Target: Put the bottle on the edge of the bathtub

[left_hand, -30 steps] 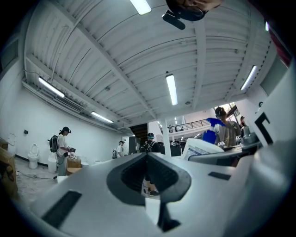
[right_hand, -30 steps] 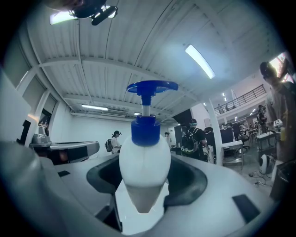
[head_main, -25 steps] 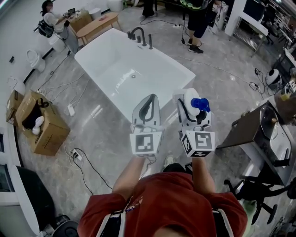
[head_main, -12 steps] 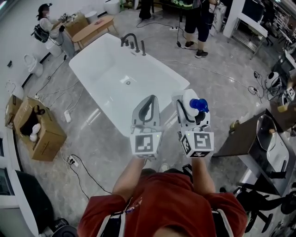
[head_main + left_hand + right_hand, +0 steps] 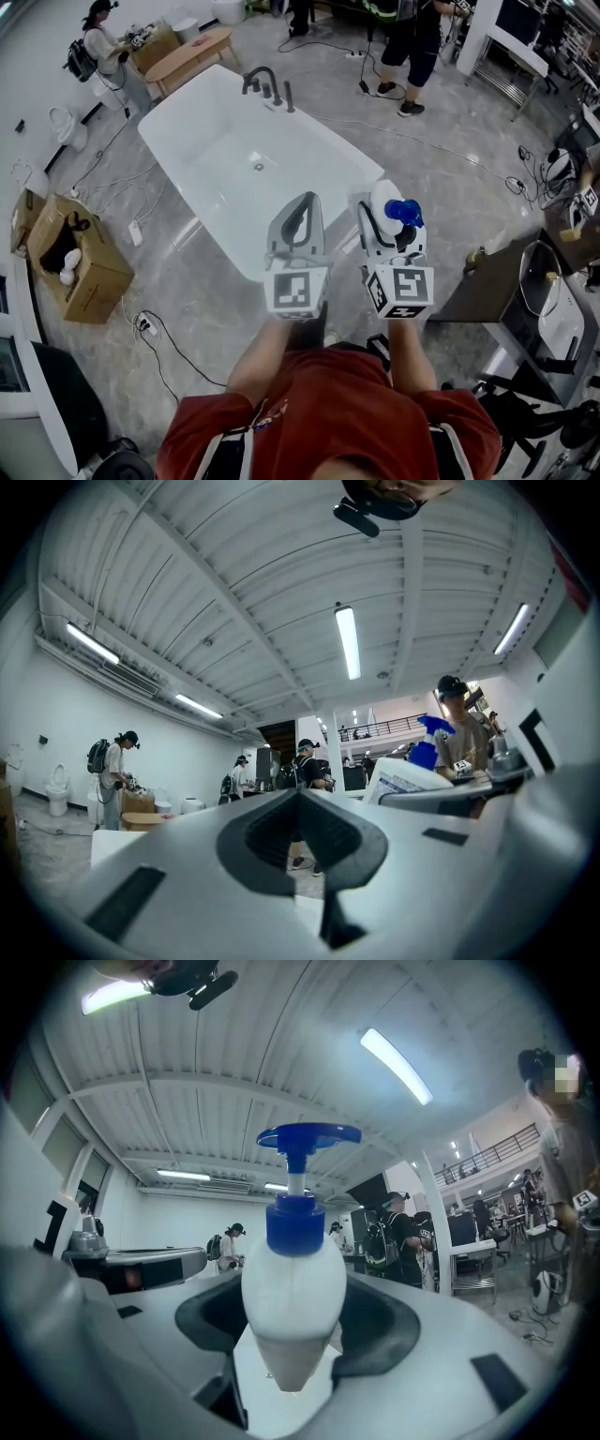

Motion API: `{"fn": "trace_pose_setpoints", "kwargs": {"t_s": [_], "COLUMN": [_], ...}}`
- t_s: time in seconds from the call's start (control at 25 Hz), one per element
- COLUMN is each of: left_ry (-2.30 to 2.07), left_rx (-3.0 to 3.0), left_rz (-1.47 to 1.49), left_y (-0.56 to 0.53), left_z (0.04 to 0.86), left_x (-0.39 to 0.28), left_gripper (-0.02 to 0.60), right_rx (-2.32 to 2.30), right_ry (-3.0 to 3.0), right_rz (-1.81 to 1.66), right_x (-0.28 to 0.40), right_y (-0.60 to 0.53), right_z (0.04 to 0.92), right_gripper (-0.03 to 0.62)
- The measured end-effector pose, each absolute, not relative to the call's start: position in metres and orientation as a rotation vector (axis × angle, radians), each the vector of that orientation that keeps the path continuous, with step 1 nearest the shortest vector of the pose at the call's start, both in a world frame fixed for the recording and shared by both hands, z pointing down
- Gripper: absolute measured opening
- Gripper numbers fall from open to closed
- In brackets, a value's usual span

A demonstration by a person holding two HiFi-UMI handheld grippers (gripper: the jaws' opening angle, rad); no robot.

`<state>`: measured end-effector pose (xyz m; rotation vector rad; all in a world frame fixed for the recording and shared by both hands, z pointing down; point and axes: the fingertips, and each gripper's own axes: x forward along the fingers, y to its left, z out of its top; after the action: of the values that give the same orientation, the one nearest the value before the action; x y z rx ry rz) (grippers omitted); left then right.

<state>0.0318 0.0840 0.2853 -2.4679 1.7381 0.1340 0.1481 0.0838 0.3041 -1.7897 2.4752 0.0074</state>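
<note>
Since the earlier head view, the bathtub has slid nearer to you and a bit left in frame; your two grippers sit at the same spot in view, side by side in front of your chest, pointing at the tub.

R gripper: jaws clamped on the bottle; white body pinched low down btwn the pads, blue pump head on top, bottle upright in the right gripper view. It's up in the grip, not on the tub; in the head view it overlaps the tub's right rim close to the near corner.

L gripper: jaws closed tip to tip w/ nothing btwn them; it's just left of the R one, apart from it; in the head view its tip overlaps the tub's near rim.

Tub is white and runs from near you to far left; dark faucet on its far rim. Cardboard box on the floor at left, well apart from the tub; wooden bench beyond the tub's far end; one person at far left, another at far right; dark table to your right.
</note>
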Motion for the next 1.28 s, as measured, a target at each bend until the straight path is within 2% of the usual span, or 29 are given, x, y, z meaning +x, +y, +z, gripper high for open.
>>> {"fn": "trace_pose_setpoints", "kwargs": {"t_s": [0.84,1.28], "left_ry": [1.76,1.803], "left_rx": [-2.482,-2.432], "left_rz": [0.158,0.139], "left_y": [-0.033,-0.109], "left_z": [0.291,0.294], "left_x": [0.022,-0.034], "left_gripper": [0.015,0.015], "right_rx": [-1.815,-1.77], "right_ry": [2.493,2.529], "right_rz": [0.003,0.004], "right_x": [0.138,0.089], "right_y": [-0.032,-0.121], "right_z": [0.309,0.304], "right_gripper": [0.27,0.27]}}
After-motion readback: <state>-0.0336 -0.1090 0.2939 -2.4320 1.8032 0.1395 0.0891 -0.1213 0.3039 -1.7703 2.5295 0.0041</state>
